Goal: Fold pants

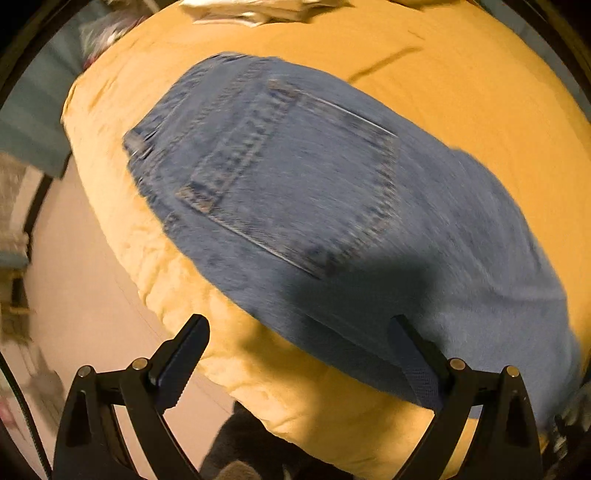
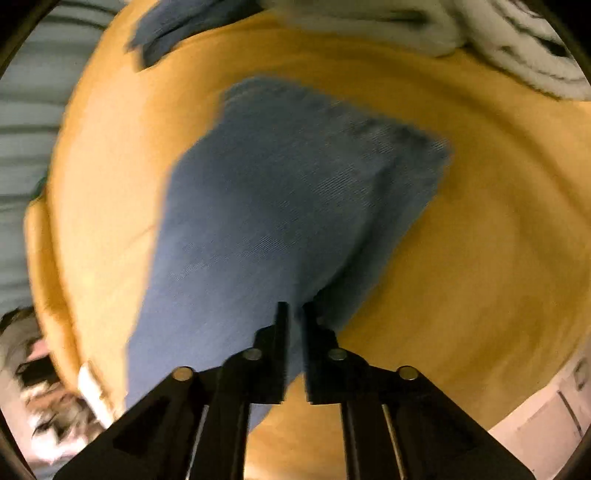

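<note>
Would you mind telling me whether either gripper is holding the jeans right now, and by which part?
The right gripper is pinched on a raised fold of the jeans, seemingly a leg section. The left gripper is open, holding nothing.

Both views are smeared by motion. Ahead of the right gripper (image 2: 294,308), its fingers almost together, the jeans (image 2: 280,206) hide whether cloth is pinched. Far beyond the tips, white fabric (image 2: 517,40) and a blue cloth (image 2: 166,26) are cut by the top edge.
</note>
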